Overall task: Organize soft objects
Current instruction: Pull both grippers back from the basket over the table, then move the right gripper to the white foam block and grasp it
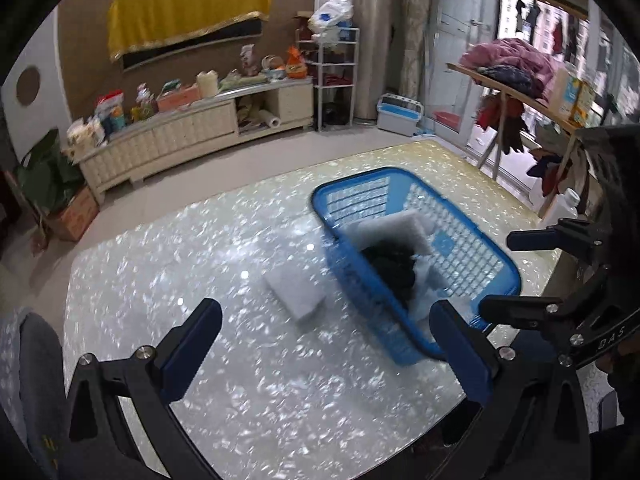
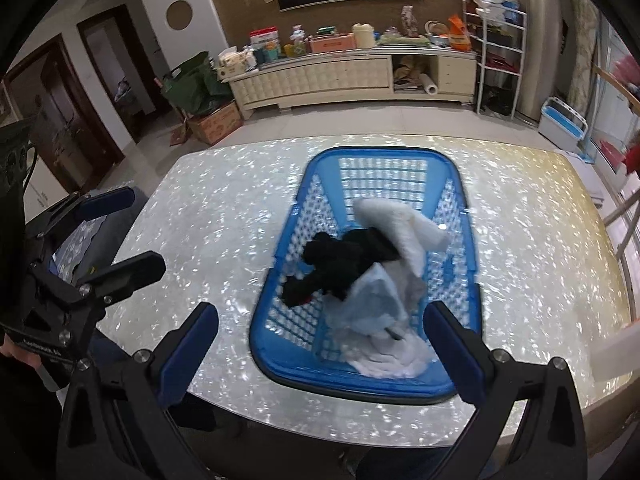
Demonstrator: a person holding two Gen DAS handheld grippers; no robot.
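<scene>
A blue plastic basket (image 1: 384, 172) (image 2: 380, 152) stands on the pearly white table (image 1: 180, 248) (image 2: 520, 240). It holds a black cloth (image 2: 340, 264) (image 1: 392, 264), a white pad (image 2: 400, 228) (image 1: 392, 228), a pale blue cloth (image 2: 376, 304) and a white towel (image 2: 392, 360). A white foam block (image 1: 296, 294) lies on the table left of the basket. My left gripper (image 1: 322, 316) (image 2: 132, 236) is open above the block, with nothing between its fingers. My right gripper (image 2: 320, 316) (image 1: 516, 274) hangs open over the basket's near end, holding nothing.
A grey chair (image 1: 36, 360) sits at the table's left edge. Across the floor is a low cream cabinet (image 2: 340, 76) crowded with items, with a cardboard box (image 2: 216, 122) beside it. A wooden rack with clothes (image 1: 512, 64) stands right of the table.
</scene>
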